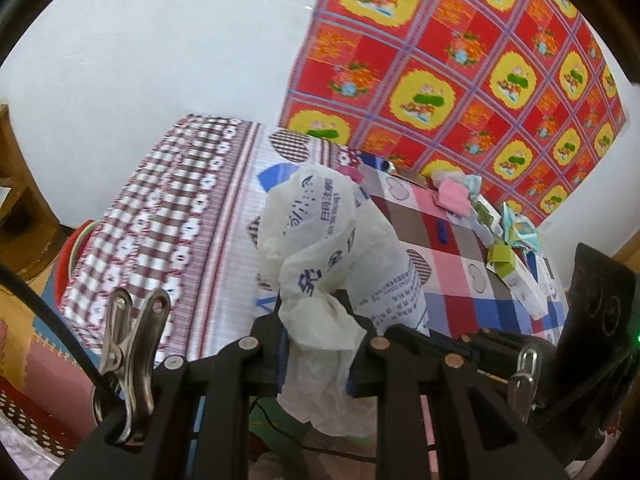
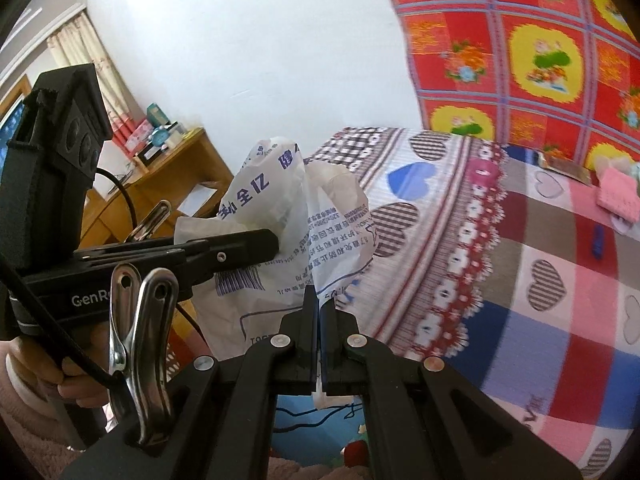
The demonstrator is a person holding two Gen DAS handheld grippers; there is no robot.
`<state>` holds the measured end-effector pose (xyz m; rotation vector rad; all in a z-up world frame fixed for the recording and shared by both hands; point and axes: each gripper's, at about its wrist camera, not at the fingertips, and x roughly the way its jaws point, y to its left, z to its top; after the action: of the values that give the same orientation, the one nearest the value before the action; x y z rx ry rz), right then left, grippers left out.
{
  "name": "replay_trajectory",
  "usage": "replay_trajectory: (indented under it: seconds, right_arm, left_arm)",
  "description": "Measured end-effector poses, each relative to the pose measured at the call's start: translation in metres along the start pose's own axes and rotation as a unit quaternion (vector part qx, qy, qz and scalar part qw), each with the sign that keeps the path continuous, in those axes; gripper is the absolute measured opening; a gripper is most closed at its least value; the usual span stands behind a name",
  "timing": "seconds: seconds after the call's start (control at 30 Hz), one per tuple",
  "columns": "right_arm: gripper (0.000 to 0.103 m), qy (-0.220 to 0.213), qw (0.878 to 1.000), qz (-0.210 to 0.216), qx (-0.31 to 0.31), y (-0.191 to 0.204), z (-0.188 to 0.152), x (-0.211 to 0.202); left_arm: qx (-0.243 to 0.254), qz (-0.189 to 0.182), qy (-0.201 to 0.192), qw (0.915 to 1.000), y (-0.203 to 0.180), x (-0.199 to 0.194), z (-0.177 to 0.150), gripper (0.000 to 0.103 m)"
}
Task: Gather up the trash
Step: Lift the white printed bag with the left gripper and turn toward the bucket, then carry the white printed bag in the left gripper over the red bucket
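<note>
Left gripper [image 1: 316, 344]: clamped on a bunched edge of the white plastic bag [image 1: 336, 248].
Right gripper [image 2: 319, 312]: pinched on another edge, probably to spread the mouth.
Bag: hanging between both, above the bed [image 2: 500, 280].
Trash [image 1: 480, 216]: scattered along the bed's far side.

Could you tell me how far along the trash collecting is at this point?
Done: the white plastic bag is picked up. In hand: both the left tongs and right tongs are shut on it. Left: the pink packets and paper scraps are not yet collected from the bed.
</note>
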<state>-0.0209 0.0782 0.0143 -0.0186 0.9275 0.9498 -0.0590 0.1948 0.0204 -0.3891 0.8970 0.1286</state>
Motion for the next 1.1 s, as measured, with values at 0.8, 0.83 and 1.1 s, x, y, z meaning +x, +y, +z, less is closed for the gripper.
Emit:
replay_trajectory:
  seconds: [0.8, 0.83, 1.1]
  right_arm:
    - [0.001, 0.009, 0.996, 0.06, -0.063, 0.073, 0.069, 0.082]
    - [0.001, 0.011, 0.996, 0.063, -0.065, 0.073, 0.072, 0.086]
    - [0.001, 0.029, 0.993, 0.09, -0.076, 0.073, 0.112, 0.133]
  left_arm:
    - [-0.07, 0.064, -0.046, 0.9944, 0.108, -0.037, 0.038, 0.021]
    - [-0.073, 0.068, -0.048, 0.9938, 0.112, -0.036, 0.041, 0.021]
    - [-0.097, 0.092, -0.047, 0.9899, 0.146, -0.02, 0.073, 0.021]
